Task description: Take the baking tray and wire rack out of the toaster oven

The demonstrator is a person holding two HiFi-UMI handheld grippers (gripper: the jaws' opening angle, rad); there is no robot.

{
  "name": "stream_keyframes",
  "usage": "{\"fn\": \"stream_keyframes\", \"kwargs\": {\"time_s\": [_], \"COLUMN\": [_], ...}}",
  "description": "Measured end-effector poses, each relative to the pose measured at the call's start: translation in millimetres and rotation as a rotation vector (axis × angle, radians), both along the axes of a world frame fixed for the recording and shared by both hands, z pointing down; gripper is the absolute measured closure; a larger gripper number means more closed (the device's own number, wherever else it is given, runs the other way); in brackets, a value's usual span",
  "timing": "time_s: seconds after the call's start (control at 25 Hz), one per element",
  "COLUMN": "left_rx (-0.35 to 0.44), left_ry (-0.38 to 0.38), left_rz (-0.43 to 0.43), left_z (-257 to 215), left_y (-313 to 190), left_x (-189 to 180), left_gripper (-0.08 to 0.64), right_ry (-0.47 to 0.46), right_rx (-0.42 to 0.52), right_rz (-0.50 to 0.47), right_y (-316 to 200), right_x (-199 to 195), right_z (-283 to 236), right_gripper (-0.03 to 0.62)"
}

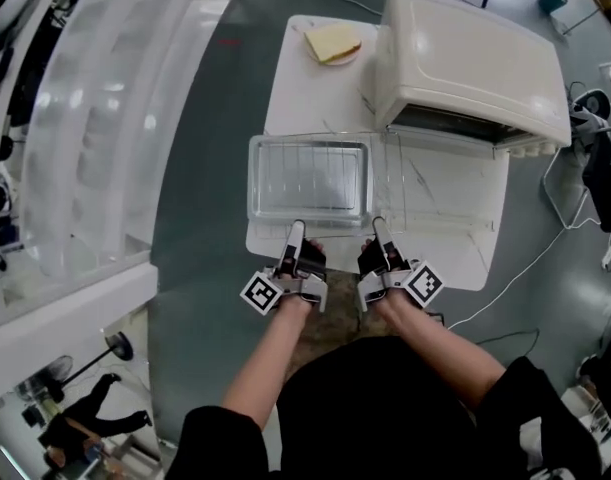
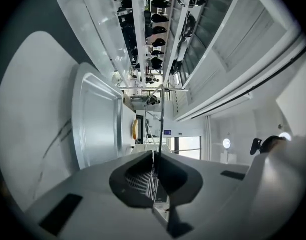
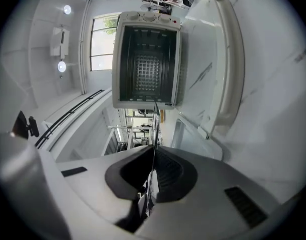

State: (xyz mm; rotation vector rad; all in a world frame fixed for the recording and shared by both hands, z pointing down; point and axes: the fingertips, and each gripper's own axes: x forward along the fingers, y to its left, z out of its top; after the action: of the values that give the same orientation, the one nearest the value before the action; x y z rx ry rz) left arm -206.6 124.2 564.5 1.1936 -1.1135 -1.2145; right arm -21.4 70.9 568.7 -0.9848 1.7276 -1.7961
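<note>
The white box-shaped toaster oven (image 1: 465, 58) stands on the white desk (image 1: 315, 98) with its glass door (image 1: 445, 183) folded down, and the right tool's view shows its cavity bare. The shallow silver metal baking tray (image 1: 253, 183) already lies on the desk just left of that door. The thin silver wire rack (image 1: 315, 173) is out too, over the tray, its near rod clamped by both the left tool (image 1: 296, 236) and the right tool (image 1: 378, 230). What remains, apparently, is setting it down and letting go.

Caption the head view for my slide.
Left claw and right claw grip the wire rack above the baking tray, before the open toaster oven.
</note>
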Motion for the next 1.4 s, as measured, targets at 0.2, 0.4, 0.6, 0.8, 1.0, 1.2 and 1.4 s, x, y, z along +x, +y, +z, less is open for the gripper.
{"fn": "stream_keyframes", "kwargs": {"time_s": [0.2, 0.4, 0.6, 0.8, 1.0, 1.2, 1.4], "left_rx": [-0.02, -0.045, -0.079, -0.103, -0.151, -0.207, -0.239], "left_ry": [0.0, 0.02, 0.039, 0.051, 0.076, 0.061, 0.094], "left_rz": [0.021, 0.054, 0.07, 0.097, 0.153, 0.209, 0.234], "left_z": [19, 40, 62, 71, 81, 91, 98], "left_y": [3, -1, -2, -10, -11, -3, -3], "left_x": [-37, -51, -57, -56, -54, -51, -54], "left_gripper": [0.538, 0.538, 0.538, 0.538, 0.54, 0.538, 0.538], "right_ry": [0.041, 0.08, 0.127, 0.141, 0.15, 0.145, 0.15], "right_rx": [-0.006, -0.022, -0.055, -0.086, -0.107, -0.179, -0.227], "right_rz": [-0.043, -0.043, -0.04, -0.015, -0.015, -0.028, -0.025], "right_y": [3, 3, 5, 2, 0, 4, 5], "right_x": [-38, -52, -56, -54, -52, -51, -54], "right_z": [19, 39, 61, 72, 77, 85, 90], "right_gripper": [0.569, 0.569, 0.569, 0.569, 0.568, 0.568, 0.557]}}
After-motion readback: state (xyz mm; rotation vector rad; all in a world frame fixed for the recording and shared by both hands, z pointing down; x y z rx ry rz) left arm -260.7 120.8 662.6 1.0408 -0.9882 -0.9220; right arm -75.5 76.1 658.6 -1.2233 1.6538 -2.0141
